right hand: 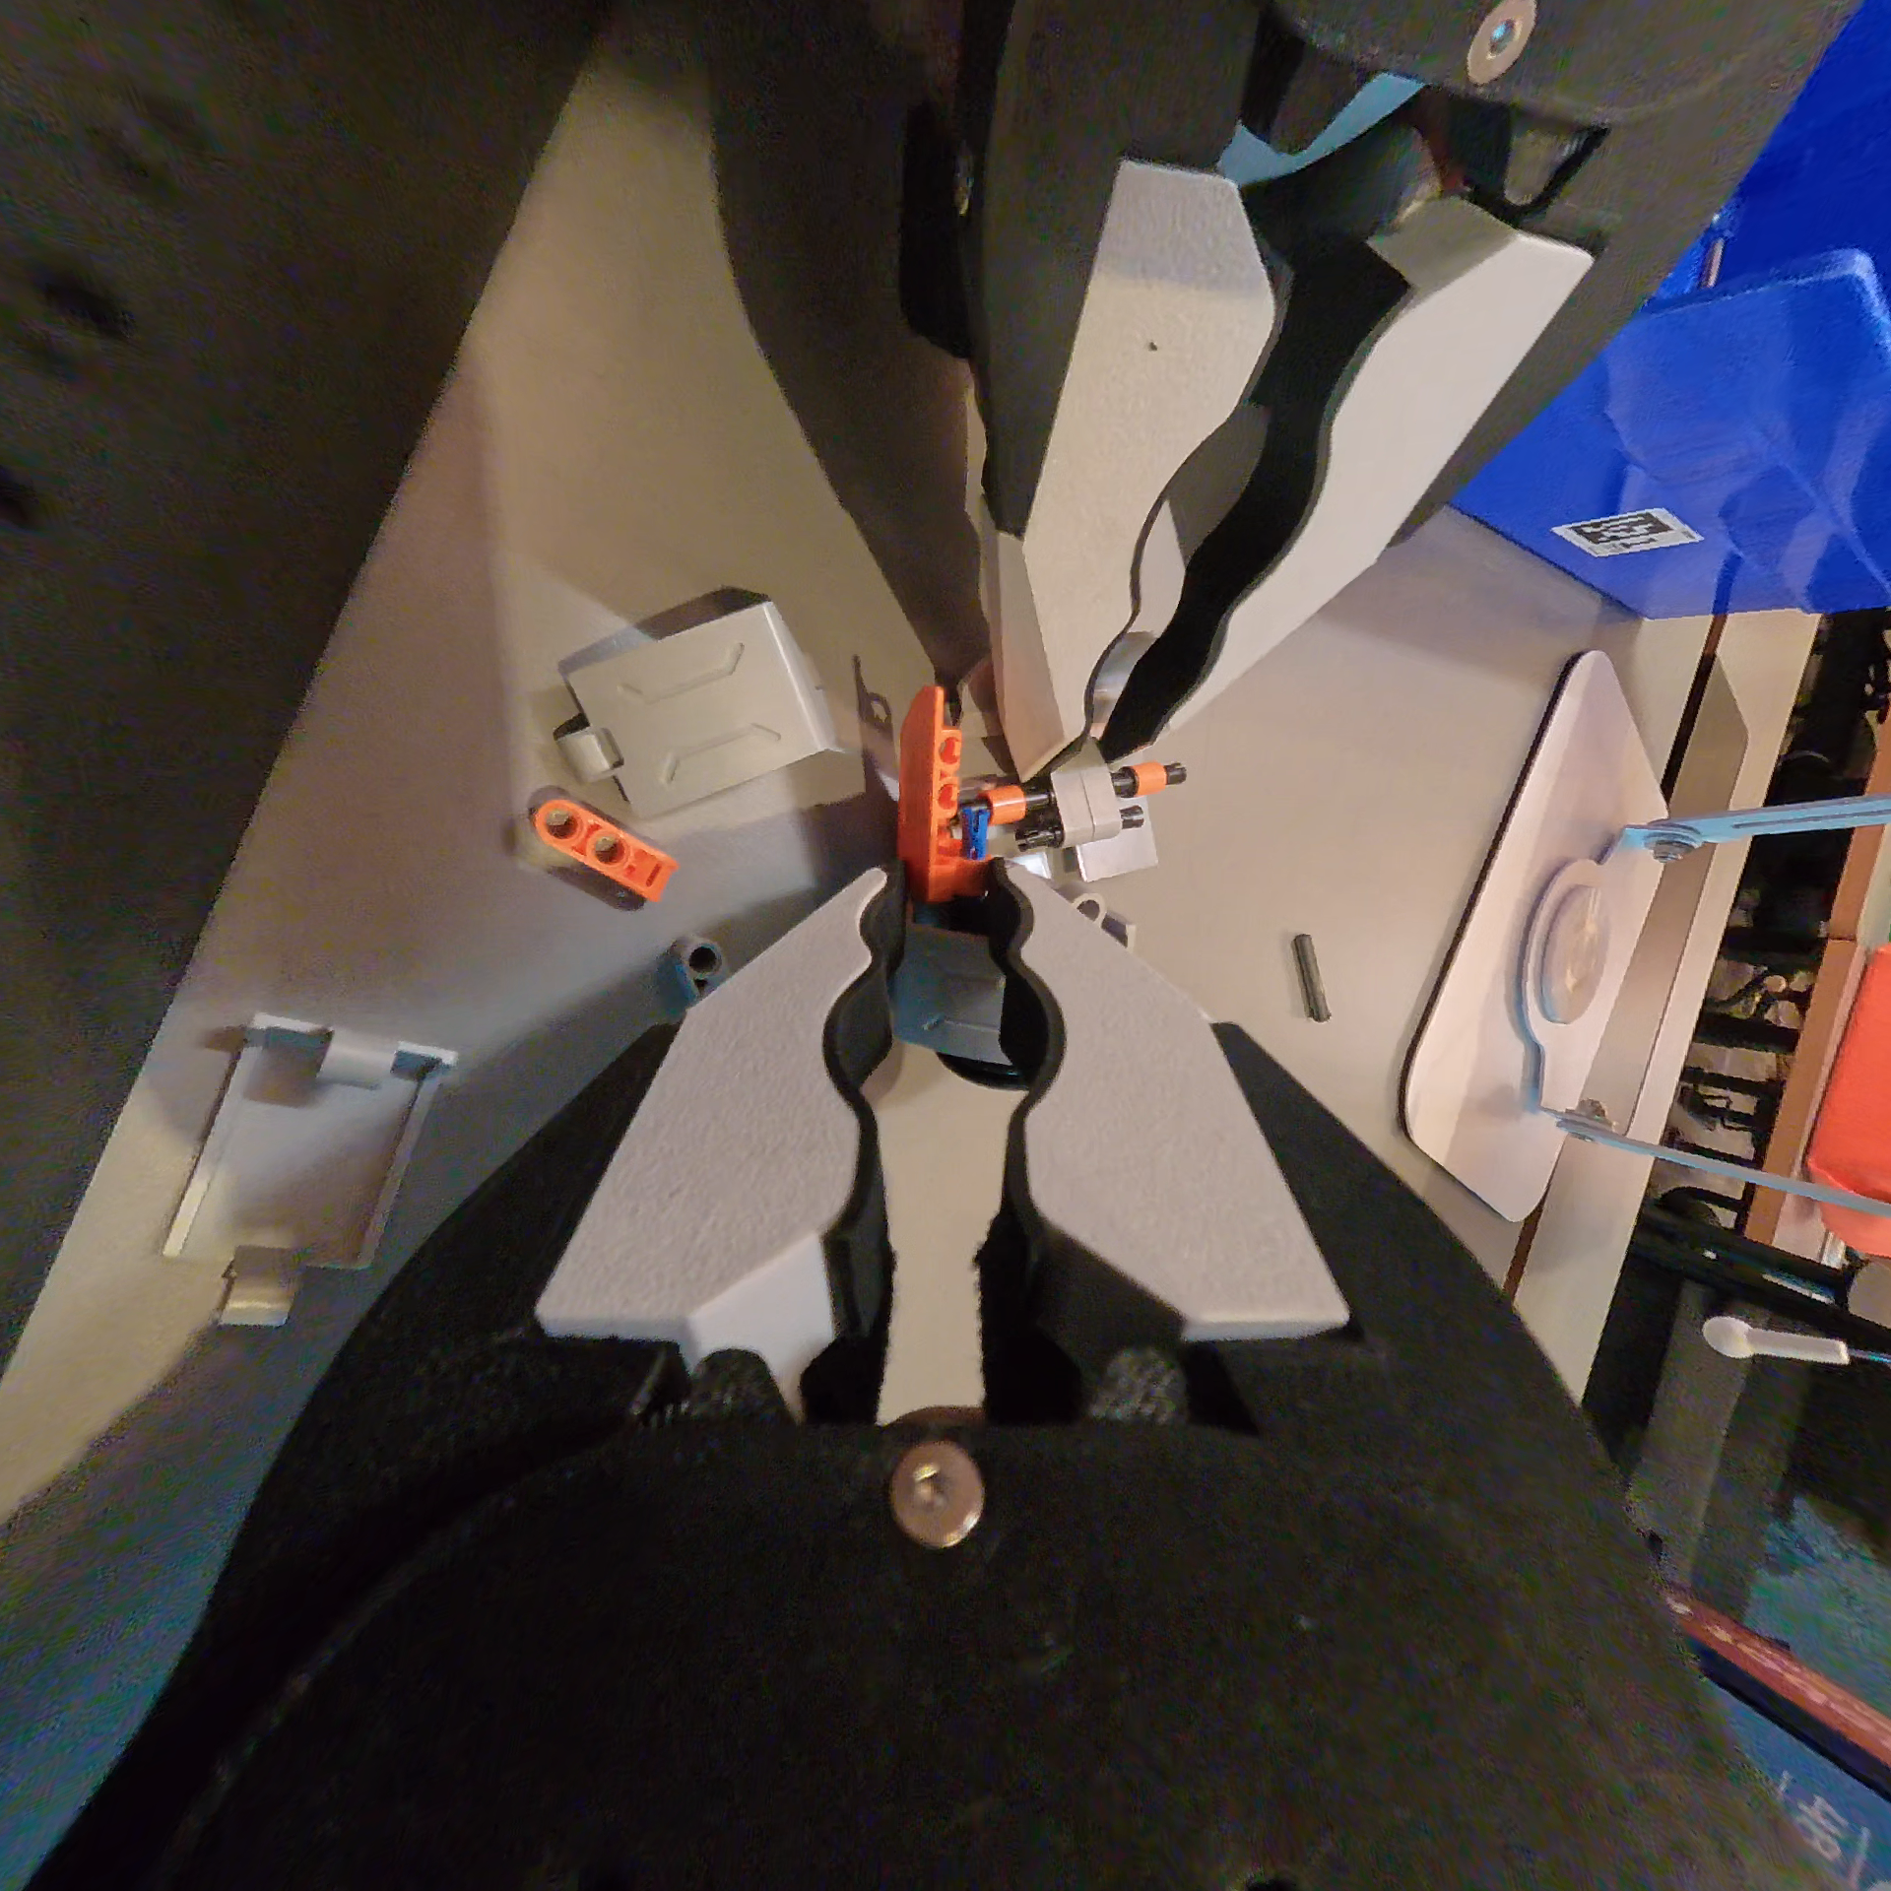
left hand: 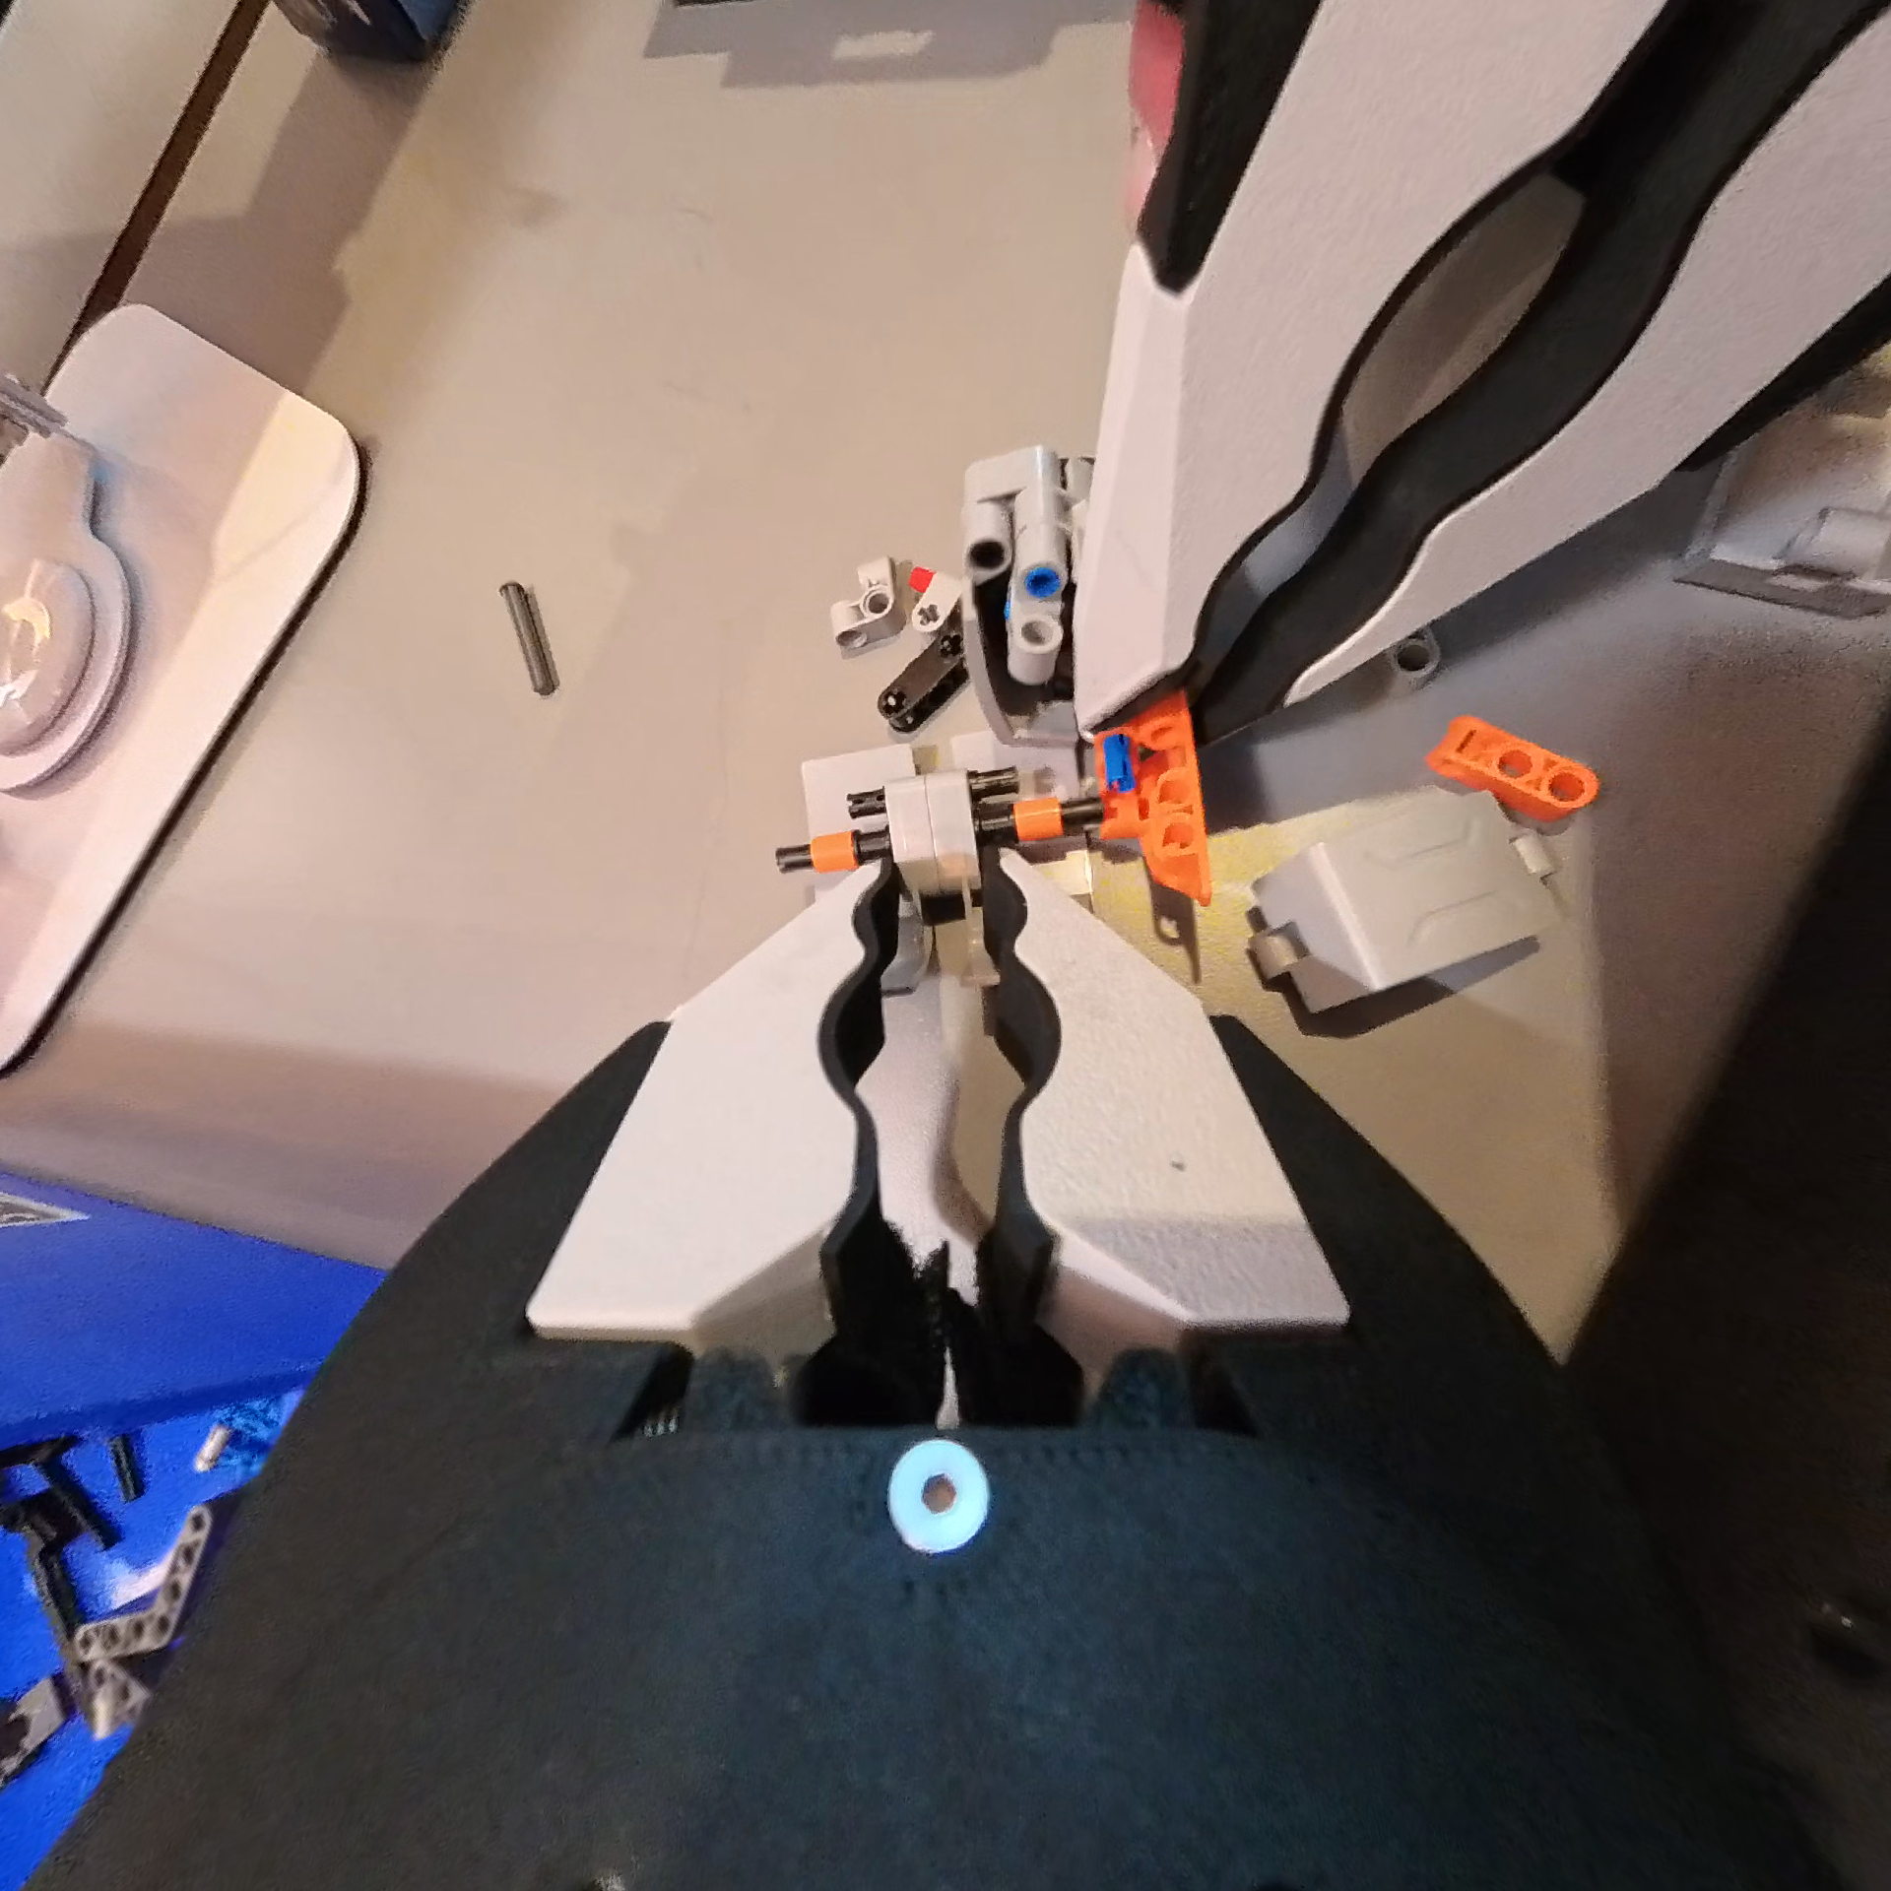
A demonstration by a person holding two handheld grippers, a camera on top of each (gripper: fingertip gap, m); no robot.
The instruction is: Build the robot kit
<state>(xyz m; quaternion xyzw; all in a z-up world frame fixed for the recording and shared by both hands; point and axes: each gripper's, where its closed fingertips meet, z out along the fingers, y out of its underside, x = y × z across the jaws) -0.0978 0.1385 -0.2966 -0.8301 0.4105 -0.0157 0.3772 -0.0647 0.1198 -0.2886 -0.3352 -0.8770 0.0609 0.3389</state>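
Observation:
My left gripper [left hand: 943,880] is shut on a small grey block assembly [left hand: 931,824]. A black axle with two orange bushes [left hand: 1036,821] runs through the block. My right gripper [right hand: 941,885] is shut on an orange beam with holes [right hand: 931,808], held upright, with a blue pin [right hand: 974,827] in it. The axle's end meets the orange beam [left hand: 1167,808]. Both parts are held just above the table. The right gripper enters the left wrist view from the upper right [left hand: 1136,727]. The left gripper enters the right wrist view from above [right hand: 1064,757].
On the beige table lie a grey box part [left hand: 1402,921], a loose orange beam [left hand: 1514,773], a grey assembly with a blue pin [left hand: 1023,583], a small grey connector [left hand: 865,604], a black pin [left hand: 529,636] and a grey frame panel [right hand: 307,1146]. A white tray [left hand: 205,573] and a blue parts bin [right hand: 1740,430] stand nearby. Left tips and right tips are each some 6 cm from the small grey connector [left hand: 865,604].

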